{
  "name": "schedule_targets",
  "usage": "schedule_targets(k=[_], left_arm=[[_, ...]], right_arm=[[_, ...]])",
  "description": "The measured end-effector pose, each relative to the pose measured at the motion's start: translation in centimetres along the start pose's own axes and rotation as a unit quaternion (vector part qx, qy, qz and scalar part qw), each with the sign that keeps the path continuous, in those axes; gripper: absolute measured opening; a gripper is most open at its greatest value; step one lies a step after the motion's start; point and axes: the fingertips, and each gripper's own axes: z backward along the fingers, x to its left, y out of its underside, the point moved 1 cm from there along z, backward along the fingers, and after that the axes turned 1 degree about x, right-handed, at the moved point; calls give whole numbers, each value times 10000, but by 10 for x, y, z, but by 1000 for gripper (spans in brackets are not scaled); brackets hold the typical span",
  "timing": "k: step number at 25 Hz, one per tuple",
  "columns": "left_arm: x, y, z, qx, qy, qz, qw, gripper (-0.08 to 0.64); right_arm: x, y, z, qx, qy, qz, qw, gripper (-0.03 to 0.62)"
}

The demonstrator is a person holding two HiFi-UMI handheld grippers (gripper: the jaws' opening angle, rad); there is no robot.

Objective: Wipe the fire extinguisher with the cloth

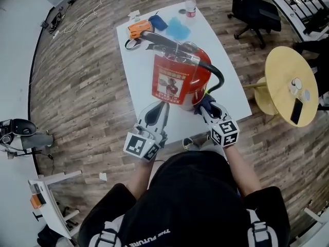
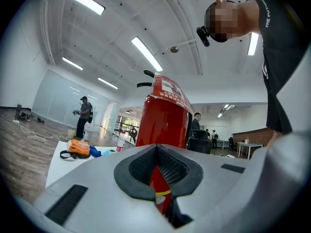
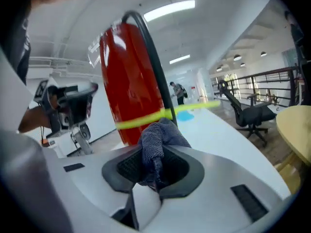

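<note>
Fire extinguisher (image 1: 180, 78) stands upright, mid-frame in the head view, on the white worktop (image 1: 139, 76). Right hand-held gripper (image 1: 206, 108) is clamped on a bunched fold of the dark cloth (image 3: 158, 137), low at the cylinder's right side. Left hand-held gripper (image 1: 163, 107) is closed tip to tip and empty, just beside the cylinder's lower left.

Judgement: the cylinder is heavy, rigid and glossy, so likely slick; the cloth is limp and light. Brace the body low down, since a push up high may tip it.

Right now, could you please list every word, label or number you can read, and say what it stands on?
"THE FUTURE": white print on the person's black shirt; the rest is cut off.
On the red fire extinguisher, the red-and-white label: print too blurred to read.
On the clear plastic bottle: print too small to read.
</note>
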Motion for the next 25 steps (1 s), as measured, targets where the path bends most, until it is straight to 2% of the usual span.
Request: schedule_targets(k=[2,4,8,13,16,19,22,25], left_arm=[[-1,3,-1,36,21,6,10000,21],[-2,6,-2,70,44,11,10000,21],[-1,10,0,107,26,1,9999,21],[2,11,3,60,-31,56,10000,21],[5,9,5,13,-74,49,10000,21],[10,3,6,-61,-109,31,9999,21],[14,-4,8,-150,-143,15,9998,21],[14,-6,14,-175,-188,33,9997,21]], right_arm=[[-9,44,-19,639,111,-150,9978,94],[-17,72,-32,929,231,-309,9949,94],[-10,81,-35,964,240,-678,9927,93],[2,81,-33,1080,192,-840,9904,94],[30,46,-20,787,-90,-533,9954,92],[66,-29,8,-27,-433,-50,9990,92],[92,-118,43,-894,-630,203,9938,92],[102,-181,70,-1211,-727,98,9899,92]])
